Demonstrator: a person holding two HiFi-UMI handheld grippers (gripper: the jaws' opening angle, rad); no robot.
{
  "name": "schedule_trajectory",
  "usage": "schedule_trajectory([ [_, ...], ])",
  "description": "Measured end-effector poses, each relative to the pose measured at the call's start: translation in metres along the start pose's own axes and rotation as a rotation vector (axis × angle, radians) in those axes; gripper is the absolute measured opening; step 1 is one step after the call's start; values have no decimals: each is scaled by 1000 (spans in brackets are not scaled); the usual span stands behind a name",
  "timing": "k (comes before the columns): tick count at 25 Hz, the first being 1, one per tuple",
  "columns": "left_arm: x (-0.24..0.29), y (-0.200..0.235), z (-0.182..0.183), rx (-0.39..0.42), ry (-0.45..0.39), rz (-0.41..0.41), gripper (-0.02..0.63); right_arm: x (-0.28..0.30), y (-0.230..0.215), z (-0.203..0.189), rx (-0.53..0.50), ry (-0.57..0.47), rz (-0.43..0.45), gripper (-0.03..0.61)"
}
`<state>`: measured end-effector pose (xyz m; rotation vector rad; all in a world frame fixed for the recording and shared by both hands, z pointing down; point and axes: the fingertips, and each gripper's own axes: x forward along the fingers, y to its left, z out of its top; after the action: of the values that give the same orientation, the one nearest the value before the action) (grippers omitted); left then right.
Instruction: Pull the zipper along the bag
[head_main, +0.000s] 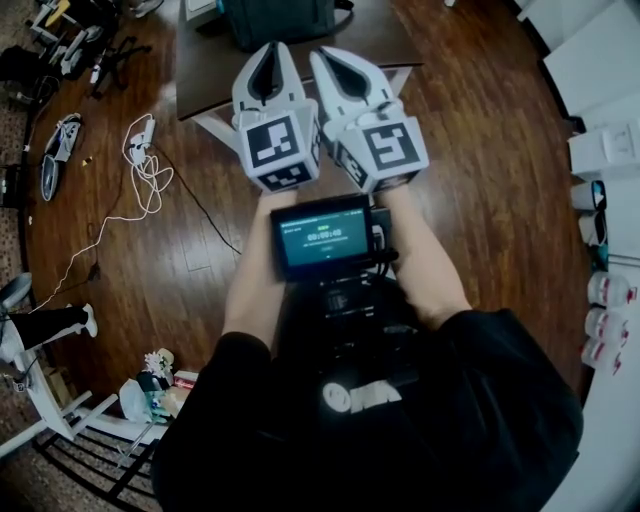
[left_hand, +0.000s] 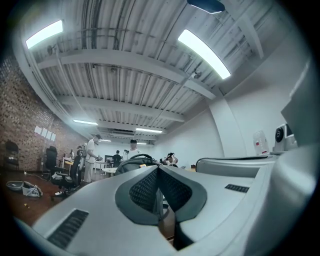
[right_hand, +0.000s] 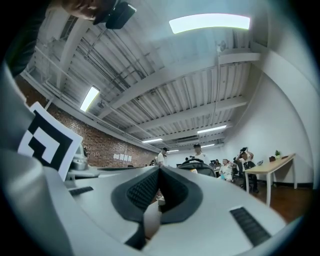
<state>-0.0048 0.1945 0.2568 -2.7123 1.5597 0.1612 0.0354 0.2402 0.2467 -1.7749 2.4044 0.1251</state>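
A dark bag (head_main: 275, 20) stands on a dark brown table (head_main: 205, 70) at the top of the head view, ahead of both grippers. I hold the two grippers side by side in the air, short of the table, pointing at the bag. The left gripper (head_main: 272, 48) is shut with nothing in it. The right gripper (head_main: 324, 52) is shut and empty too. In the left gripper view the shut jaws of the left gripper (left_hand: 158, 168) meet just below the bag's rounded top (left_hand: 134, 160). In the right gripper view the bag (right_hand: 200, 167) shows beyond the right gripper (right_hand: 160, 170).
A white cable (head_main: 140, 170) and loose gear lie on the wooden floor at the left. White shelves with bottles (head_main: 605, 300) line the right edge. A small screen (head_main: 322, 236) hangs at my chest. Several people stand or sit far behind the bag (left_hand: 90, 160), by a light desk (right_hand: 272, 164).
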Motion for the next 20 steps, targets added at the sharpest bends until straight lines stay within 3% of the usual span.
schedule_trajectory([
  [20, 0, -8, -3, -49, -1, -46, 2, -2, 4, -5, -2, 19, 20, 9],
])
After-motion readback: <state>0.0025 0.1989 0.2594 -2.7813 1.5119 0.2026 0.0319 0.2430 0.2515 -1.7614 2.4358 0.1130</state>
